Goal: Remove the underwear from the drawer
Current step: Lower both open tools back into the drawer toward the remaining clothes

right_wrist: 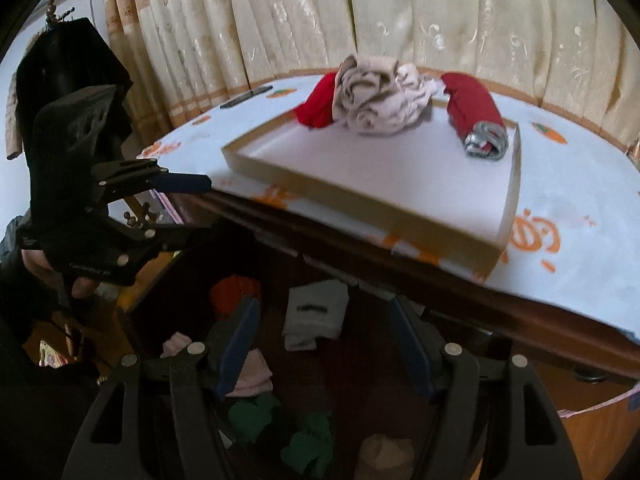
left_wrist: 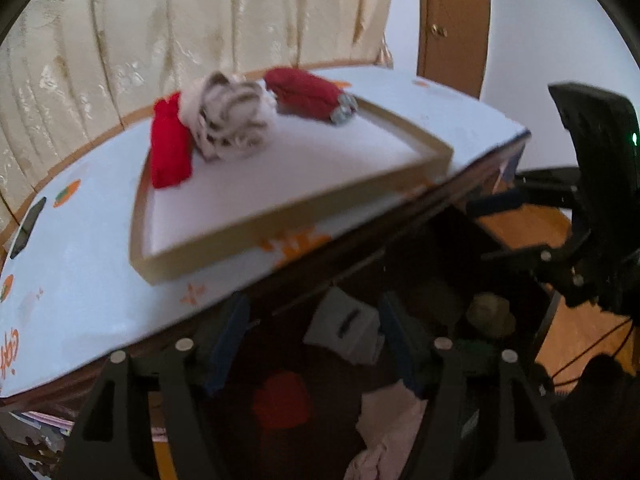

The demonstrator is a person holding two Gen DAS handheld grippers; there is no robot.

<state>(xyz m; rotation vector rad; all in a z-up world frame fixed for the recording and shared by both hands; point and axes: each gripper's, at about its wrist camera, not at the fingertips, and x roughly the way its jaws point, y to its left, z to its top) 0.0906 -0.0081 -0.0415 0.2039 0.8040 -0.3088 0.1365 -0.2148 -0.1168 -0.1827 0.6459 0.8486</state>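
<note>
Both grippers are held spread and empty over the open drawer point(right_wrist: 168, 320); nothing is pinched between the pads of the left gripper point(left_wrist: 316, 344) or the right gripper point(right_wrist: 328, 344). The underwear still to be taken lies loose in the dark drawer below: from left to right in the right wrist view, a red piece point(right_wrist: 234, 290), a pink piece point(right_wrist: 252, 372), a grey folded piece point(right_wrist: 316, 314) and green pieces point(right_wrist: 280, 420). Three pieces are already laid in the tray point(right_wrist: 360, 196) on the desk point(right_wrist: 560, 248): red point(left_wrist: 170, 148), striped point(left_wrist: 228, 116) and dark red point(left_wrist: 308, 90). Two pieces could be caught at once, since they lie close together. The overhanging desk edge stands just above the drawer and could be struck on the way up. The grippers are near each other and could collide. A phone point(left_wrist: 28, 224) lies on the far left of the desk
</note>
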